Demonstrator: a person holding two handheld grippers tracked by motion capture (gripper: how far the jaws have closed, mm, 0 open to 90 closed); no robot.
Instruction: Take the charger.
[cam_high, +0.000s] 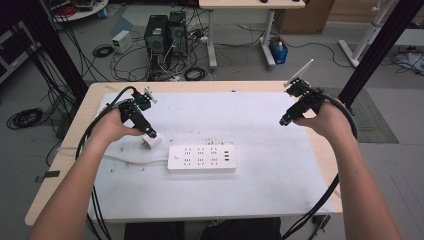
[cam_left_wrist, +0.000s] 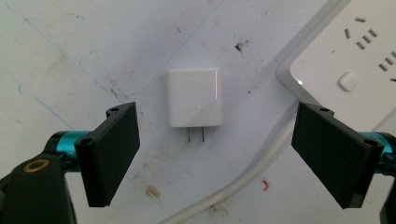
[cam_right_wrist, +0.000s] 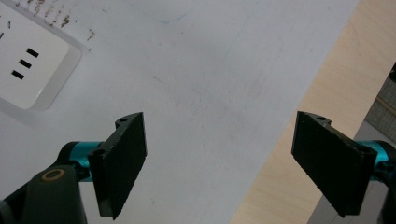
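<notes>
Left gripper is sitting over the left part of the table, jaws spread wide and holding nothing; in the left gripper view the white plug adapter is lying flat on the white sheet between and just beyond the jaw tips, not touching either one, its two metal prongs pointing back toward the camera. In the high view the adapter is showing right under the left gripper's tip, just left of the power strip, close but apart from it. The strip is lying flat near the middle of the sheet, sockets facing up, its white cable running off leftward along the table; the same cable is curving across the left gripper view between the adapter and the strip's corner. Right gripper is hovering over the right part of the table, well apart from the strip, jaws also wide and empty; in the right gripper view it is looking down at bare white sheet and the wooden table edge, with one end of the strip showing at upper left. White sheet is looking scuffed and stained around the strip. Both of the person's forearms are coming in from the bottom of the high view.
</notes>
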